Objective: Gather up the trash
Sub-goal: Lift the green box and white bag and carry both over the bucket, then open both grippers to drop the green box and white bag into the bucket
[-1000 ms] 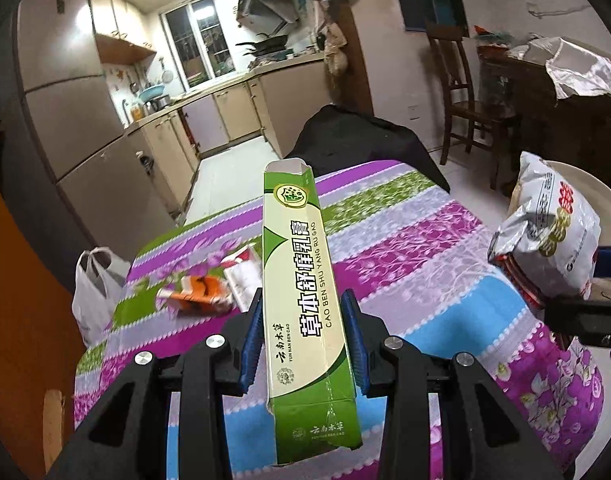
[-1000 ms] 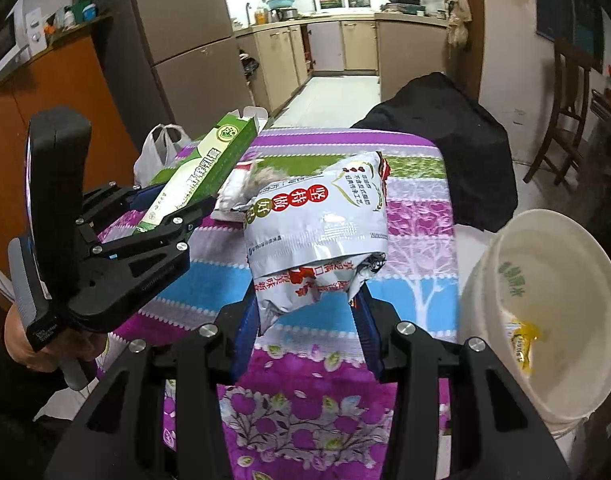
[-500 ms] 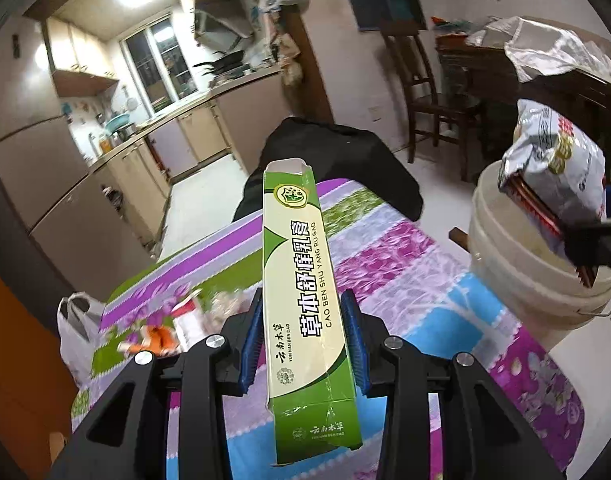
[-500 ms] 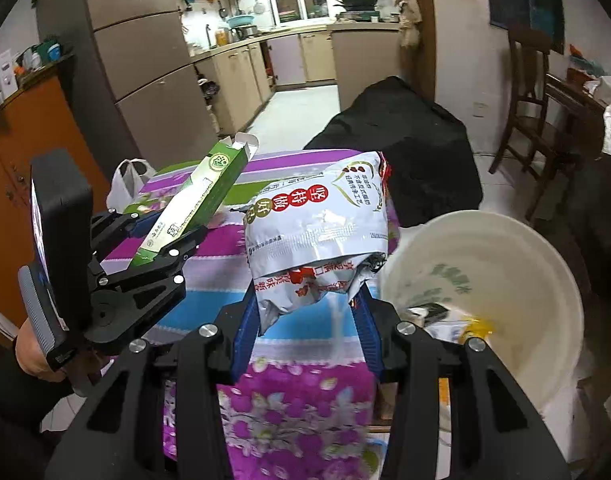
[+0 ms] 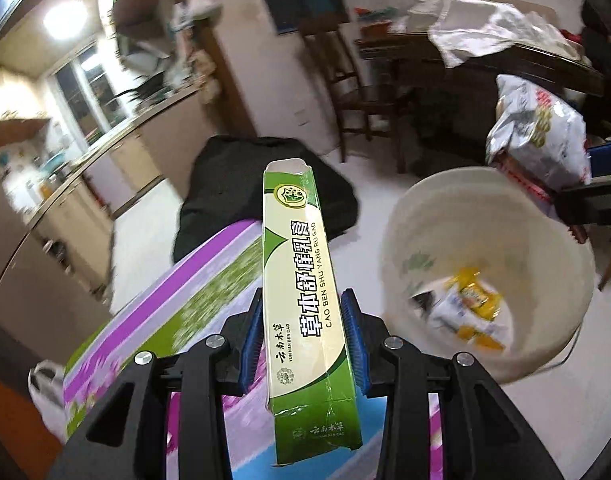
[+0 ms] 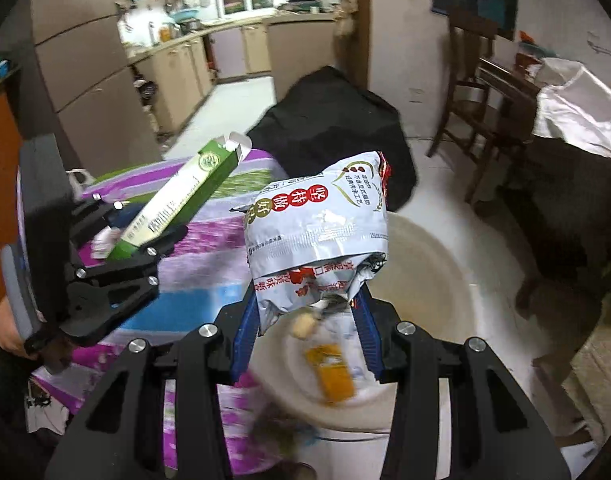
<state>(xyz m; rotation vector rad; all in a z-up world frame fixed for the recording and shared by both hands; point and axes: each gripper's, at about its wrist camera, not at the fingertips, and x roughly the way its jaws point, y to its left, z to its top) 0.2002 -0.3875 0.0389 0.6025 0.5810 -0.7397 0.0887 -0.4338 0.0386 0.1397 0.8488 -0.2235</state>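
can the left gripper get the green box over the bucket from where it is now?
Probably yes. The left gripper is shut on the green box, and the white bucket sits open just to its right with nothing between them. The right gripper, holding the snack bag, already hangs over the rim and may crowd it.

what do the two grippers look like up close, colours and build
Both the left gripper and the right gripper are matte black angular frames with triangular cutouts and round silver bolt heads. Each finger carries a ribbed blue pad. No cables or markings show. A bare hand grips the left one's handle.
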